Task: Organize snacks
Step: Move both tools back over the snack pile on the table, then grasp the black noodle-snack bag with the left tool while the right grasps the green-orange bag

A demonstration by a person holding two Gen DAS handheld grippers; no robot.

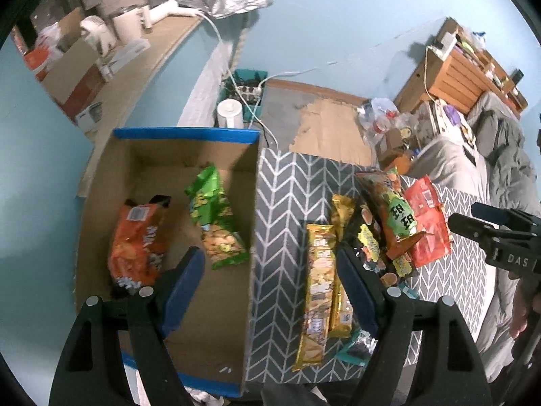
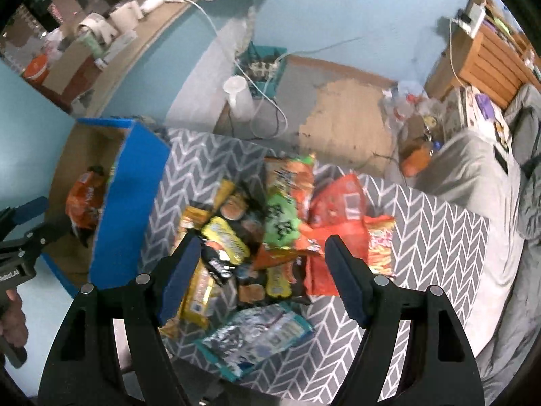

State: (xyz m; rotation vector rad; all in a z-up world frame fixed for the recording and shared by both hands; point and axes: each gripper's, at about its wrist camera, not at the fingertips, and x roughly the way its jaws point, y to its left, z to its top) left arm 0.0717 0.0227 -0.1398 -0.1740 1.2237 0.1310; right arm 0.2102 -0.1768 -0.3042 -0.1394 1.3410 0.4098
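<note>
in the left wrist view, the left gripper [image 1: 270, 264] is held with its jaws apart and nothing between the pads, straddling the side wall of a cardboard box [image 1: 189, 135] edged in blue tape. inside the box an orange bag [image 1: 138, 240] and a green bag [image 1: 216, 223] are seen, the orange one just beside the left finger. two long gold packets [image 1: 318, 284] lie on the chevron cloth [image 1: 284, 203] close to the right finger, beside a pile of snacks [image 1: 395, 223].

in the right wrist view, the right gripper [image 2: 258, 264] is held above the pile of snacks [image 2: 270, 230], jaws apart and empty. a silver and teal packet [image 2: 257, 335] lies nearest, below the pads. the box [image 2: 132, 196] stands to the left, and the left gripper [image 2: 30, 223] is seen at the left edge.
</note>
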